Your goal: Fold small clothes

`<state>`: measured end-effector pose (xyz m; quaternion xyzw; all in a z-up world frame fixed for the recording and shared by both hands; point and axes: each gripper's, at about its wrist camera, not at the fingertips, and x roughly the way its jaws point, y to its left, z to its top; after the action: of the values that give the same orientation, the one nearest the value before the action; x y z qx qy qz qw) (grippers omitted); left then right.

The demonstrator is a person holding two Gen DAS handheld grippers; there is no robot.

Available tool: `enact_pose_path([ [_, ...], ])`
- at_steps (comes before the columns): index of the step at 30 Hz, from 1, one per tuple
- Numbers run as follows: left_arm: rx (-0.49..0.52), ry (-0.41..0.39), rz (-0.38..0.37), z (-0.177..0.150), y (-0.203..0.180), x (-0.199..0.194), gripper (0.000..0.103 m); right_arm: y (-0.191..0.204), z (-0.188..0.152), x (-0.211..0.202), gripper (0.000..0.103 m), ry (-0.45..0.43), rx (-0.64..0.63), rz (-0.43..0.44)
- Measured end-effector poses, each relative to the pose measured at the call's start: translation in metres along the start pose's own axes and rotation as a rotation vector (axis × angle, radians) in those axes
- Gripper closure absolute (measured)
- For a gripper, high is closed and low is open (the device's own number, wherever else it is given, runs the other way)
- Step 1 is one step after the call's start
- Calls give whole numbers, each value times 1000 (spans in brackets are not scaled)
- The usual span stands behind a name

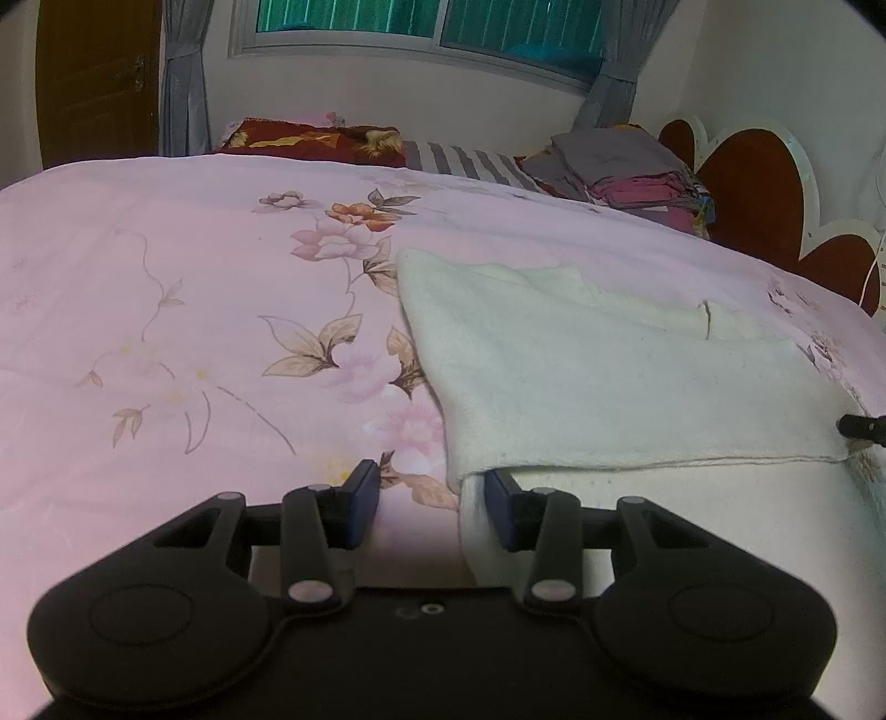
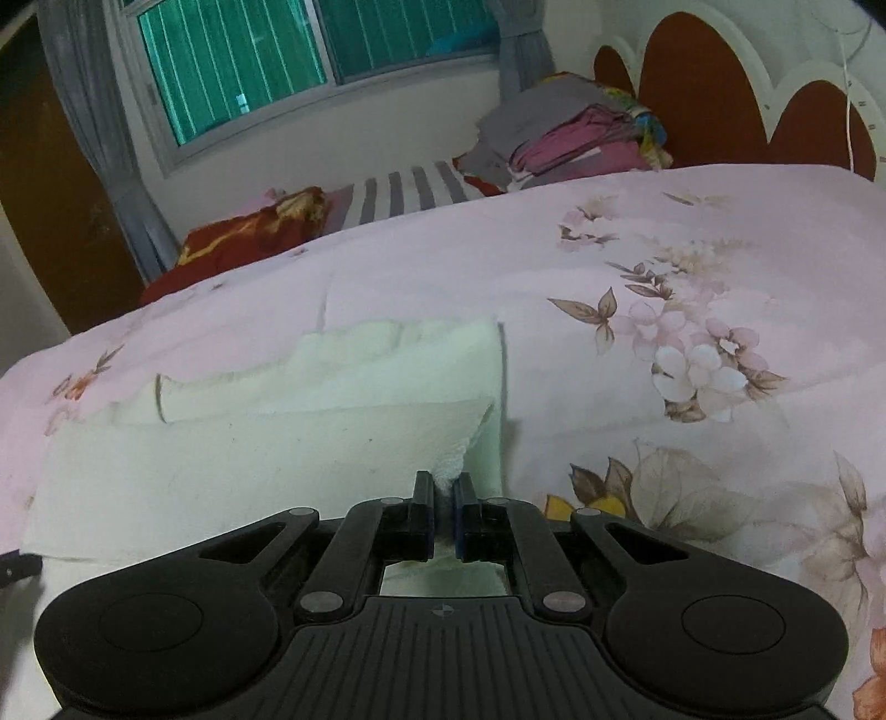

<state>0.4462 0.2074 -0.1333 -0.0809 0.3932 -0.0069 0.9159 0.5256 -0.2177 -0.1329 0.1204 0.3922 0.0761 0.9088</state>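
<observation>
In the left wrist view, the left gripper [image 1: 432, 507] is low over the bed, and its jaws stand partly apart. The near left corner of the white cloth [image 1: 609, 376] lies between them, beside the right pad, but the pads do not press on it, so nothing is held. I think the gripper is placed here to take this corner, so that both near corners can be lifted together for the next fold. The cloth lies flat on the pink floral bedsheet [image 1: 194, 288] and is already folded, because an upper layer ends in a straight hem across the near part. At the right border a small dark tip, the right gripper [image 1: 861, 426], is at the other corner.

In the right wrist view, the right gripper [image 2: 443, 512] is closed tightly on the near right corner of the white cloth [image 2: 249, 459]; a small bunch of fabric comes out between the pads. This grip seems to keep the corner ready while the other side is prepared.

The bed is soft and a little wrinkled. Behind it are a pile of folded clothes [image 2: 565, 133], a dark red pillow [image 1: 315, 138], a striped sheet [image 2: 410, 188], a window [image 1: 432, 22] with grey curtains [image 1: 185, 77], and a red and white headboard [image 2: 720, 83]
</observation>
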Motion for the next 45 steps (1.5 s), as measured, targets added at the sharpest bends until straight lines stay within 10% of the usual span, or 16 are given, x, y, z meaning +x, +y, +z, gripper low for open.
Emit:
enact_pose_path([
  [14, 39, 20, -8, 4, -1, 3, 60, -2, 1, 6, 97, 45, 11, -24],
  [17, 57, -124, -20, 1, 0, -25, 48, -2, 4, 4, 95, 41, -10, -36],
  [20, 123, -184, -64, 3, -21, -37, 35, 1, 8, -26, 49, -100, -21, -84],
  [23, 208, -135, -83, 6, -56, -11, 35, 14, 6, -24, 51, -75, -30, 15],
  [26, 163, -73, -57, 6, -64, 14, 36, 43, -5, -3, 75, -6, -123, 67],
  [45, 27, -31, -75, 82, -18, 91, 28, -5, 48, 63, 75, 40, -77, -39],
])
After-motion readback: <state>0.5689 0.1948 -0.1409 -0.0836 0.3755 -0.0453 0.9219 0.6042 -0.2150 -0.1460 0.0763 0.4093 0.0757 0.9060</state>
